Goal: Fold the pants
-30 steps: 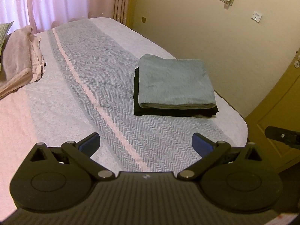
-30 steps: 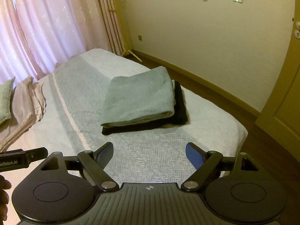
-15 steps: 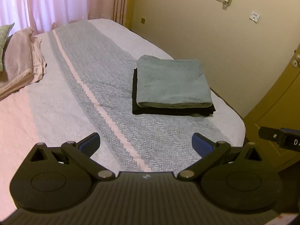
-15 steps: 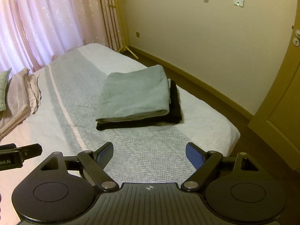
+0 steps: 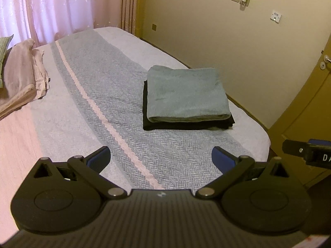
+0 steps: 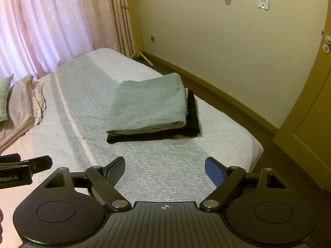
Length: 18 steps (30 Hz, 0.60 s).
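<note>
At the bed's (image 5: 62, 128) far left edge, a pile of beige linen (image 5: 20, 82) is lying beside a green pillow (image 5: 4, 47), well apart from everything else. The left gripper (image 5: 160, 158) is hovering over the near end of the bed with its jaws spread wide and gripping nothing, and the right gripper (image 6: 164, 170) is hanging just beside it in the same wide, empty state. Both are pointing along the striped bedspread toward the stack, which suggests that the folding is finished and the tools are standing clear. The grey-green folded pants (image 5: 186, 95) are resting squarely on a black folded garment (image 5: 186, 125), near the bed's right edge and toward its near right corner, probably set there to leave the middle of the bed free. Whether the black piece is also pants cannot be told. Farther right, the floor is running along a cream wall (image 6: 227, 41) carrying a socket and a switch, and a yellow door (image 6: 310, 124) is standing at the frame's edge. Pink curtains (image 6: 51, 20) are hanging behind the bed. Nothing is lying between the jaws and the stack.
</note>
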### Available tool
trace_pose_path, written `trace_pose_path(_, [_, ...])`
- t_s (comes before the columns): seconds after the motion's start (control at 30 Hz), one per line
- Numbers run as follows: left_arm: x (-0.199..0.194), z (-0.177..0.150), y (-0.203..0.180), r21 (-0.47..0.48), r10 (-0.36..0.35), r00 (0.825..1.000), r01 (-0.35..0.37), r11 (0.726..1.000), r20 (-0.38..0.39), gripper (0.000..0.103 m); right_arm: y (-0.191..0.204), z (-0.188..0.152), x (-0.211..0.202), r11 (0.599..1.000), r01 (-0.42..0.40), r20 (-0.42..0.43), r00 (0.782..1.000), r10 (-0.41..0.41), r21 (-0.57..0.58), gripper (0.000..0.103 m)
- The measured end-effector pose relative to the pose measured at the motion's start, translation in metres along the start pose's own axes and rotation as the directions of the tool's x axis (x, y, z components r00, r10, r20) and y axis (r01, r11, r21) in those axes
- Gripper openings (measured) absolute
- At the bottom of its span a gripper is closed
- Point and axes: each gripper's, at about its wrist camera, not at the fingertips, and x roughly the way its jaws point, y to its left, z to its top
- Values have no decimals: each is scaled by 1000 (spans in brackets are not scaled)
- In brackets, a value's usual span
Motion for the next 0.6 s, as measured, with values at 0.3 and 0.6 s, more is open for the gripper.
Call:
trace_pose_path(0.3, [2, 0, -9, 24, 6, 1000, -6, 1000, 1, 102, -3, 2, 0, 1000, 3, -2, 1000, -3, 0, 82])
trace_pose_path(0.6, [3, 0, -11, 27, 8, 1000, -8, 1000, 3, 102, -4, 4, 1, 1000, 4, -4, 1000, -4, 2, 82])
